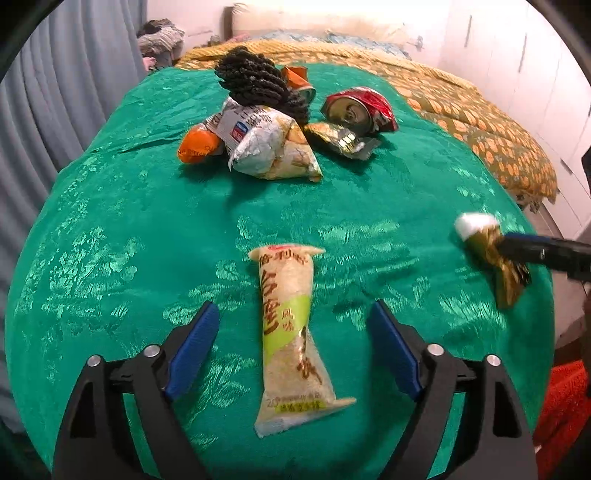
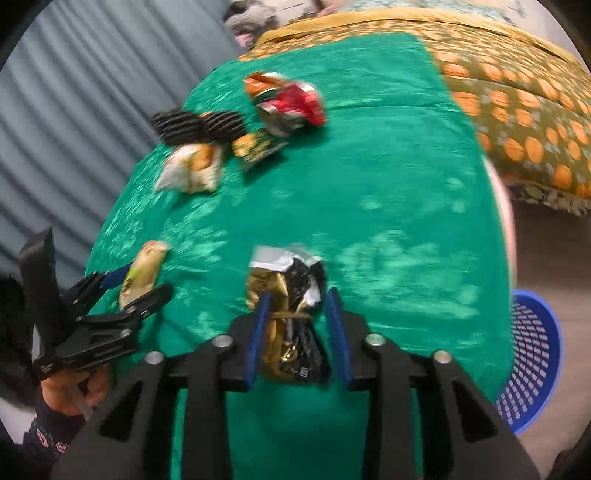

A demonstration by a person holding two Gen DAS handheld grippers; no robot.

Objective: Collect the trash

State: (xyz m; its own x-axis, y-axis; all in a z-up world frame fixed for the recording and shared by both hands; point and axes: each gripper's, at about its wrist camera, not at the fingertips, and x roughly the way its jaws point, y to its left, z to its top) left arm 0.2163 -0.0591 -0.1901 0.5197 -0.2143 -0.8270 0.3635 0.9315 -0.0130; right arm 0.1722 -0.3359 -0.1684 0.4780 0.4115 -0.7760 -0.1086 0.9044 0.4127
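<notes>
- I see a green patterned cloth [image 1: 110, 221] spread over the near part of a bed, shiny where the room light catches it.
- Beyond it lies a mustard bedspread [image 2: 517, 110] with orange round motifs, its fringed edge hanging over the side.
- Pillows [image 1: 314, 22] sit at the head of the bed against a pale wall.
- Grey pleated curtains [image 2: 92, 92] hang along the left side.
- White cupboard doors [image 1: 517, 55] line the right wall.
- On the grey floor beside the bed stands a blue mesh basket [image 2: 535, 362]; in the left wrist view I also see a patch of red rug [image 1: 565, 406].
</notes>
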